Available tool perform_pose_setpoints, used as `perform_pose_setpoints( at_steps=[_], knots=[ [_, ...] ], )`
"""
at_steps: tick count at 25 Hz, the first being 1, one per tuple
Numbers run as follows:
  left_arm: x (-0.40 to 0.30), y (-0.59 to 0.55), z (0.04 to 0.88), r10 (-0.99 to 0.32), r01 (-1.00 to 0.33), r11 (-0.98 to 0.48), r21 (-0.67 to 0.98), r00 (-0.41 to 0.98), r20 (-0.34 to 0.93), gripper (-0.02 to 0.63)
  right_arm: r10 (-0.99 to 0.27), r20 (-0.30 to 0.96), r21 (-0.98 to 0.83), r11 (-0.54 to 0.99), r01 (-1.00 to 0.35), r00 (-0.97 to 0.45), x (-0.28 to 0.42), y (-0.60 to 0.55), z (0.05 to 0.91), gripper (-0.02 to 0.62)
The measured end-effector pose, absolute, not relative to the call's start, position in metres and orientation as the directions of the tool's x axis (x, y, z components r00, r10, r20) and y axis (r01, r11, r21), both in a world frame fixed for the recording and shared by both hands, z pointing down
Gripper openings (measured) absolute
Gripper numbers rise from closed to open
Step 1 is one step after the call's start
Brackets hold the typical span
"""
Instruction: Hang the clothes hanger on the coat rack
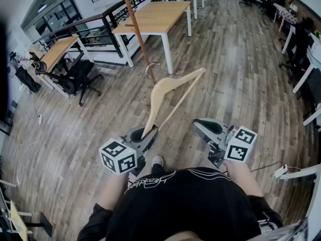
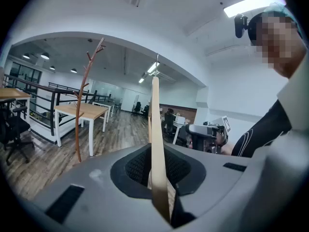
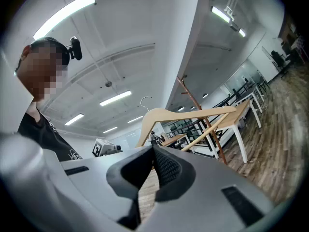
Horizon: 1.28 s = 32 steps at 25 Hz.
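Coat rack [image 1: 134, 21] stands well ahead of you in a big open office. It is a thin brown pole with bare, branch-like pegs at the top. The plank floor [image 1: 235, 74] runs wide and unbroken between you and it, so nothing blocks your walk. Pale wood counters [image 1: 158, 16] on white legs sit just beside and behind the pole, with a black railing [image 1: 100, 19] beyond them and a black chair [image 1: 75, 77] off to your left. None of these carry anything you need.

The hanger [image 1: 159, 90] is wooden, with a metal hook [image 1: 149, 72]. It is in the air in front of you, touching nothing but your left gripper [image 1: 143, 133] and well apart from the rack. That gripper is clamped on the tip of one hanger arm. The body slants up and away from you and the hook leads toward the pole. Holding it by the end likely gives you reach, so the hook can meet a peg before your gripper does. It also makes a long lever, so I judge the hanger could swivel in the pads if it bumps anything.

Your right gripper [image 1: 208, 127] hovers beside the left with its jaws together on nothing. It seems spare for now, ready to steady the far arm. You need to get closer and lift the hook over a peg.
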<state>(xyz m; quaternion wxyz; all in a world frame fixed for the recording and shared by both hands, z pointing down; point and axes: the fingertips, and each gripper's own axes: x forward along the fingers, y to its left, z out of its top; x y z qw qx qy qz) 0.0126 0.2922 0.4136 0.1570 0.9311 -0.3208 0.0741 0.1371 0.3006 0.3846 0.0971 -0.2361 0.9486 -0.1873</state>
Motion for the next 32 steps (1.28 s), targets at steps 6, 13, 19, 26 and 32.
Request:
perform_pose_setpoints(
  at_steps=[6, 13, 19, 26, 32],
  knots=[
    [0.011, 0.295, 0.417, -0.565, -0.612, -0.747, 0.260, 0.791, 0.237, 0.023, -0.485, -0.082, -0.406, 0.814, -0.416, -0.870, 0.133, 0.303, 0.389, 0.040],
    [0.006, 0.270, 0.424, -0.549, -0.594, -0.746, 0.301, 0.804, 0.226, 0.023, -0.504, -0.051, -0.433, 0.789, -0.436, -0.862, 0.127, 0.280, 0.398, 0.040],
    [-0.003, 0.218, 0.439, -0.529, -0.578, -0.745, 0.334, 0.816, 0.233, 0.023, -0.519, -0.032, -0.462, 0.765, -0.448, -0.854, 0.120, 0.235, 0.408, 0.040],
    [-0.023, 0.127, 0.455, -0.509, -0.570, -0.740, 0.357, 0.821, 0.257, 0.023, -0.531, 0.015, -0.497, 0.731, -0.467, -0.847, 0.097, 0.144, 0.428, 0.040],
    [-0.044, 0.038, 0.458, -0.499, -0.557, -0.766, 0.321, 0.830, 0.250, 0.023, -0.516, 0.065, -0.487, 0.731, -0.478, -0.854, 0.068, 0.046, 0.429, 0.040]
  ],
)
